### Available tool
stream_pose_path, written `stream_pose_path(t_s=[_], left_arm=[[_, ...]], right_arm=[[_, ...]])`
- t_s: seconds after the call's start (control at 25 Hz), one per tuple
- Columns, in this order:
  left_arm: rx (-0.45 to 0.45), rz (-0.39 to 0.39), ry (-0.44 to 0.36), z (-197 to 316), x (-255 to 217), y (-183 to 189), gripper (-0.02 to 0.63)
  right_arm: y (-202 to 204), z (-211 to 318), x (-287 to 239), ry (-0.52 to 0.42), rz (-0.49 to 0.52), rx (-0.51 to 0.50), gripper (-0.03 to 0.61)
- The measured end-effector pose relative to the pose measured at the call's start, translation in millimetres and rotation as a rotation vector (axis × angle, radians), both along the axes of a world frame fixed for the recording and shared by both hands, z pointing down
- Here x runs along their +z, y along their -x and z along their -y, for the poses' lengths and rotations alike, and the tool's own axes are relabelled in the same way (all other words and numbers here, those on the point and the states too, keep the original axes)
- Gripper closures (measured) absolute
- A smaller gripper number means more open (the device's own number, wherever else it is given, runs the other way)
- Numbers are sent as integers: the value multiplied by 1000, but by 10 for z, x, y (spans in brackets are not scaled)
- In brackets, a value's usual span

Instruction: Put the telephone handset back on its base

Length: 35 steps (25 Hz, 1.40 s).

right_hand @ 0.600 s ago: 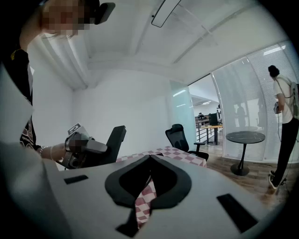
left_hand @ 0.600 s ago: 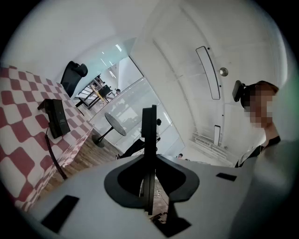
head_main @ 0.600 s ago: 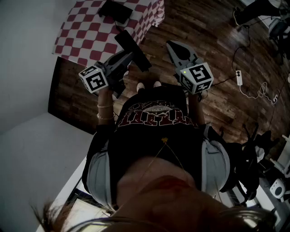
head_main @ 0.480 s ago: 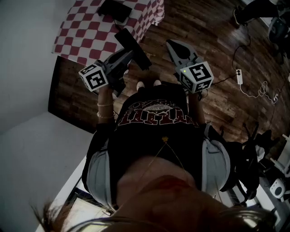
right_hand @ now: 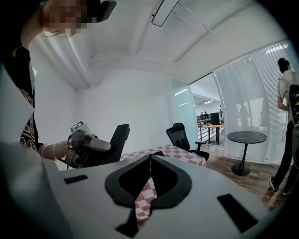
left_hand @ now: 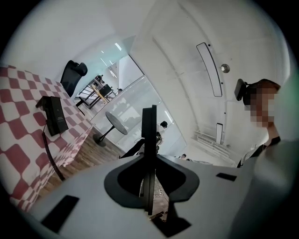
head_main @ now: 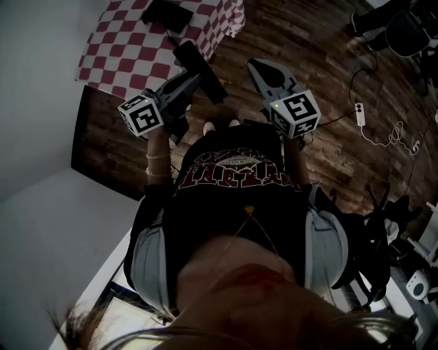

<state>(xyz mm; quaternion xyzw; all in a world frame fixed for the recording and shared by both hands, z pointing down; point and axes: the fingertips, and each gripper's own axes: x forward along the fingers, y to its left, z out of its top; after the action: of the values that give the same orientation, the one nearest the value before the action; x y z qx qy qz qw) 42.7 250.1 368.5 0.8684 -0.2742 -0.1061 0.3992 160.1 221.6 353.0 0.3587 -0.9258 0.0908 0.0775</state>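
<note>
In the head view my left gripper is shut on the black telephone handset, a long flat bar held in the air just short of the table. In the left gripper view the handset stands edge-on between the jaws of the left gripper, whose pads press on it. The black base lies on the red-and-white checked table; the base has a dark cord running off it. My right gripper is shut and holds nothing; in its own view the right gripper has its tips together.
Dark wooden floor spreads to the right of the table, with a white cable and power strip on it. Black office chairs, a round side table and a standing person are further off.
Both grippers and the handset have edged slightly toward the checked table. The grip on the handset is unchanged.
</note>
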Motion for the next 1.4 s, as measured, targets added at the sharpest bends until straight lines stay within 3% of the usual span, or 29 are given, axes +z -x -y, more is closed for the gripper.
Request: stream_pose_path(t_s=[0.64,1.4], left_arm=[[0,-17,15,32,78,-209,538],[27,-43,44,683,143,43,538]], right_arm=[[-149,-11,128,30,2,-25,558],[181,605,148,38,-23,-40,558]])
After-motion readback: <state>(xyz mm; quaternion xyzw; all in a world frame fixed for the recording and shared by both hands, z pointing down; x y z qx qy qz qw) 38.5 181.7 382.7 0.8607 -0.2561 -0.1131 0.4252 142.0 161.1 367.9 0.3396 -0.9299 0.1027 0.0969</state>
